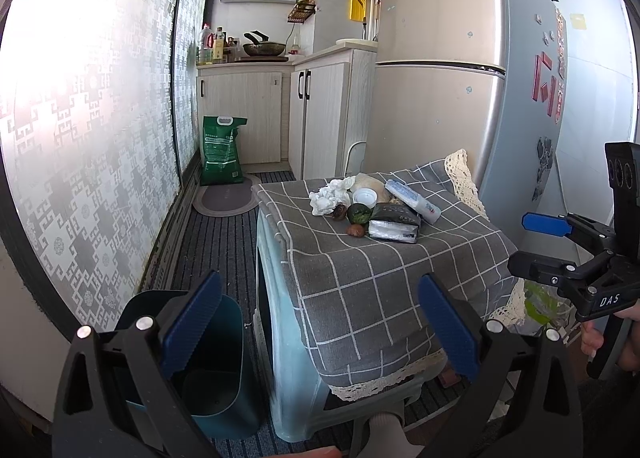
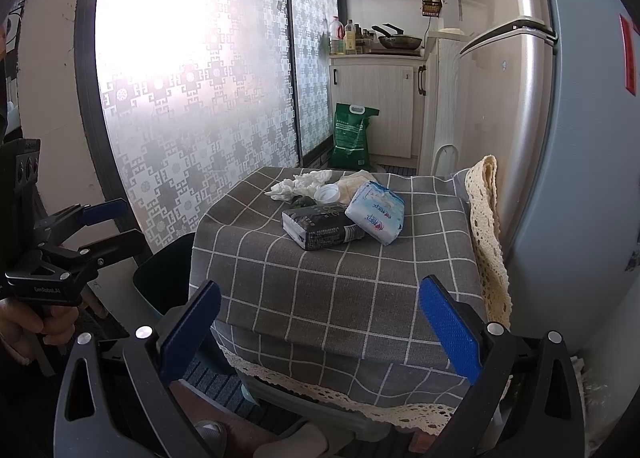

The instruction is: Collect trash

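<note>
1. While you hold both tools low at the near end of the scene, your left gripper (image 1: 320, 332) has its blue pads spread wide with nothing between them.
2. Your right gripper (image 2: 320, 332) is spread just as wide and holds nothing; it shows from the side at the right edge of the left wrist view, apart from the trash.
3. Ahead of you stands a small stool under a grey checked cloth (image 1: 372, 270), with lace trim along its edges.
4. Trash lies in a cluster at the far part of that cloth: a crumpled white tissue (image 1: 328, 196) on the far left, a small white cup (image 1: 365, 196) just beside it, and a dark foil packet (image 2: 320, 226) nearest to you.
5. A blue-and-white tissue pack (image 2: 376, 214) leans against the right side of the dark packet, touching it.
6. Small green and brown scraps (image 1: 358, 214) sit between the tissue and the packet; you cannot tell what they are.
7. A dark teal bin (image 1: 224, 370) stands open on the floor at the near left of the stool, just beside it.
8. A silver fridge (image 1: 440, 58) rises to the right, and a green sack (image 1: 222, 150) leans against the far cupboards.
</note>
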Tool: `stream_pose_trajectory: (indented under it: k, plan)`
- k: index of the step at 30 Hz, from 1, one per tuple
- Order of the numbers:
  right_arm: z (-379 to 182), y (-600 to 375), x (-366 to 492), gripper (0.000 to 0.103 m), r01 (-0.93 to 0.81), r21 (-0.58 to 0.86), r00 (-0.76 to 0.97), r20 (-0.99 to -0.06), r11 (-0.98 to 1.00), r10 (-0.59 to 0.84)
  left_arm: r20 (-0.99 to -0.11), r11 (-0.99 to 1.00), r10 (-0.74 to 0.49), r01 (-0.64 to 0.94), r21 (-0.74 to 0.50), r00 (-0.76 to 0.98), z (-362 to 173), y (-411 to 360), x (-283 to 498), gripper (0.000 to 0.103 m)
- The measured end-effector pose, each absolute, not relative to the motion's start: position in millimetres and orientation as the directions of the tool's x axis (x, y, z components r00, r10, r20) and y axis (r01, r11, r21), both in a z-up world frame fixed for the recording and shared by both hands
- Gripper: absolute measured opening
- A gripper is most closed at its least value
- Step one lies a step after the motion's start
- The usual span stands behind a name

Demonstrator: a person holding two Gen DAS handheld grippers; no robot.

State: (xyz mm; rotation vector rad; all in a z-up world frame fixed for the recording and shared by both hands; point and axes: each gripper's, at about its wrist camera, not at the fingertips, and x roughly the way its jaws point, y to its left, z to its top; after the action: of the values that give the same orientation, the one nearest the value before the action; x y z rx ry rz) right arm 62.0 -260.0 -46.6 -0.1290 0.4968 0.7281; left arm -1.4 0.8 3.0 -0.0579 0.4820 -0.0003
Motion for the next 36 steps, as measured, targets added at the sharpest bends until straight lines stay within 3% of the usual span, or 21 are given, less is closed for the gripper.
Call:
stream_pose_trajectory:
  k: [36]
  plan:
    - [-43.7, -259.6, 61.1, 0.1, -0.663, 0.05, 0.642, -0.475, 0.747, 0.602, -0.46, 0.999, -0.008, -0.014, -0.043, 0.888, 3.4, -3.2, -1.7, 0.1]
